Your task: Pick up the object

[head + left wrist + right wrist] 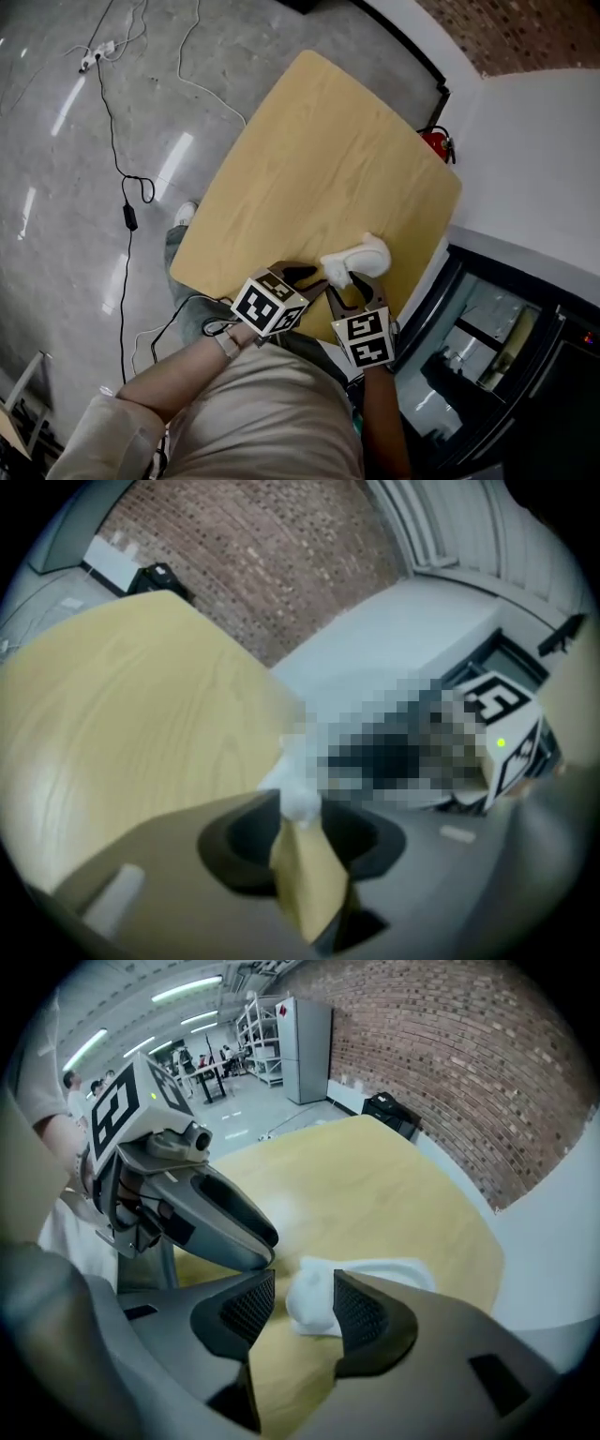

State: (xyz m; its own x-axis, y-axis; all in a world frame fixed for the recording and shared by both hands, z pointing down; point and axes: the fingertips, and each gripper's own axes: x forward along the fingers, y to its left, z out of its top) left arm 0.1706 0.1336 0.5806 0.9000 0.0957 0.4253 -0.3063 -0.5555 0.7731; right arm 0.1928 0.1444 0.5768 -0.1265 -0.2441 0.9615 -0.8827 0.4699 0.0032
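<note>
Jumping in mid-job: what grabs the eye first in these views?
A white soft cloth-like bundle lies near the close edge of the pale wooden table. The right gripper straddles it with fingers apart, and the left gripper appears to pinch one end.

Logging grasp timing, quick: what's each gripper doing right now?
Left gripper: closed on an end of the white cloth.
Right gripper: open, jaws either side of the same cloth, not clamped.
</note>
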